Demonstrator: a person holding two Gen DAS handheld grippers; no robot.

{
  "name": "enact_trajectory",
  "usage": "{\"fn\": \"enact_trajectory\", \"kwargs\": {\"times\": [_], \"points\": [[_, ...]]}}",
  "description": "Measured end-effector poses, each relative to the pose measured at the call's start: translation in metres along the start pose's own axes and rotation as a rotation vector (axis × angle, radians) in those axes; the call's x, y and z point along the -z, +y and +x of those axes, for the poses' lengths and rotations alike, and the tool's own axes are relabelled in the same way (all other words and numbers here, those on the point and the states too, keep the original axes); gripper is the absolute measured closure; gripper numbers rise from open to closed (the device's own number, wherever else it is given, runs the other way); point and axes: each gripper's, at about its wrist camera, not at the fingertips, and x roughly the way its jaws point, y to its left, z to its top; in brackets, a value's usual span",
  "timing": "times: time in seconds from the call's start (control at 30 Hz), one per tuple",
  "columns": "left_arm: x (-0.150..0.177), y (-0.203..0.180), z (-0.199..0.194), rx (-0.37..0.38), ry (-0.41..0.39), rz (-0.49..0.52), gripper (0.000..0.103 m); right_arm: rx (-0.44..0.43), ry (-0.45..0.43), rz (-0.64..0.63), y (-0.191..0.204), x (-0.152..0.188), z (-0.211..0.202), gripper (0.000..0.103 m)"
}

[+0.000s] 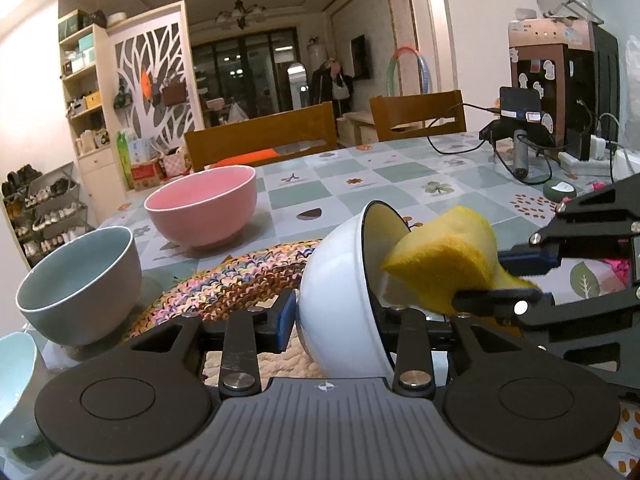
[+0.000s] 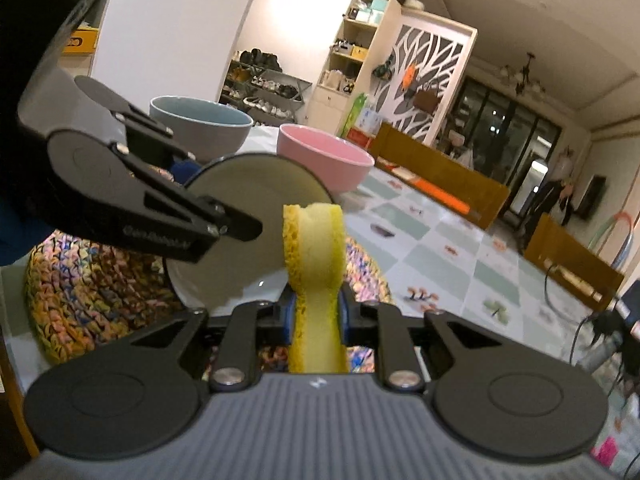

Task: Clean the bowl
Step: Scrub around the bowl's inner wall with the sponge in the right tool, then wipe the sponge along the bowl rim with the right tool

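- We hold the white bowl (image 1: 340,280) in the left gripper (image 1: 336,320): jaws narrow, pinching its wall, one blue pad on the outside, the other finger inside the rim.
- The bowl is tipped on its side above the woven mat (image 1: 240,280), clear of the table (image 1: 360,176); its mouth faces our right, straight at the other tool.
- The right gripper (image 2: 316,312) has its jaws closed tight on the yellow sponge (image 2: 314,248); the sponge is squeezed thin at the pads and stands on edge ahead of them.
- Key relation: the sponge's long axis runs along the right fingers and points into the bowl's mouth. In the left view its front corner is already past the rim; whether it touches the inner wall, we cannot tell.
- Our read: wiping is under way or about to begin, and the next stroke needs the sponge pushed deeper against the inside while the left grip resists.
- Risk: the rim pinch is shallow, so a hard push could twist the bowl out.
- The pink bowl (image 1: 204,210) and grey bowl (image 1: 80,280) sit nearer the table's far-left edge, well apart from the work.
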Motion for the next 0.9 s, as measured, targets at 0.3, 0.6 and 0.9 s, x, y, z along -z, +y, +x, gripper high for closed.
{"fn": "enact_trajectory", "kwargs": {"times": [0.3,0.6,0.9], "points": [[0.001,0.000,0.005,0.012,0.006,-0.039,0.057,-0.055,-0.007,0.084,0.003,0.005,0.009,0.082],[0.000,0.001,0.005,0.010,-0.019,-0.056,0.063,-0.075,-0.026,0.150,0.004,0.009,0.006,0.082],[-0.003,0.001,0.003,-0.020,-0.040,-0.034,0.075,-0.079,-0.041,0.144,0.010,0.012,-0.007,0.082]]}}
